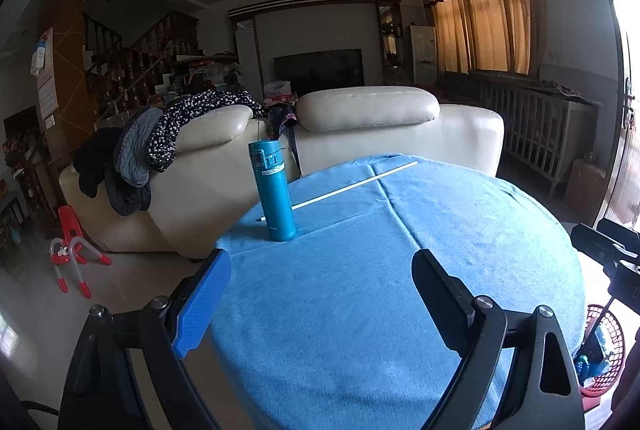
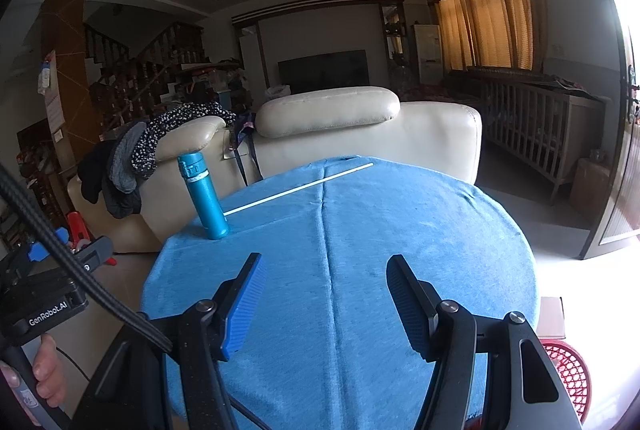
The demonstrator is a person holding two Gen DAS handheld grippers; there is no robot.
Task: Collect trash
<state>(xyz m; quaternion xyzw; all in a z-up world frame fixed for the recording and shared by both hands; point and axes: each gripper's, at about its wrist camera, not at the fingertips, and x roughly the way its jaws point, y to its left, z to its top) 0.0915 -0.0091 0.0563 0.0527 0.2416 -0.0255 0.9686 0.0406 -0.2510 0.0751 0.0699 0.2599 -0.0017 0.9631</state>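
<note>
A round table under a blue cloth point(image 1: 360, 290) fills the foreground; it also shows in the right wrist view point(image 2: 360, 230). A teal bottle point(image 1: 274, 189) stands upright at its far left edge, also in the right wrist view point(image 2: 204, 195). A thin white stick point(image 1: 356, 185) lies across the far side, also in the right wrist view point(image 2: 298, 187). A red mesh basket point(image 1: 606, 346) with some items inside stands on the floor at the right, also in the right wrist view point(image 2: 568, 374). My left gripper point(image 1: 322, 270) is open and empty above the cloth. My right gripper point(image 2: 326, 274) is open and empty.
A cream leather sofa point(image 1: 360, 125) backs against the table's far side, with clothes point(image 1: 160, 145) draped over its left end. A red and white toy point(image 1: 70, 250) lies on the floor at left. A crib point(image 1: 536, 125) stands at right. A cardboard box point(image 2: 550, 318) is beside the basket.
</note>
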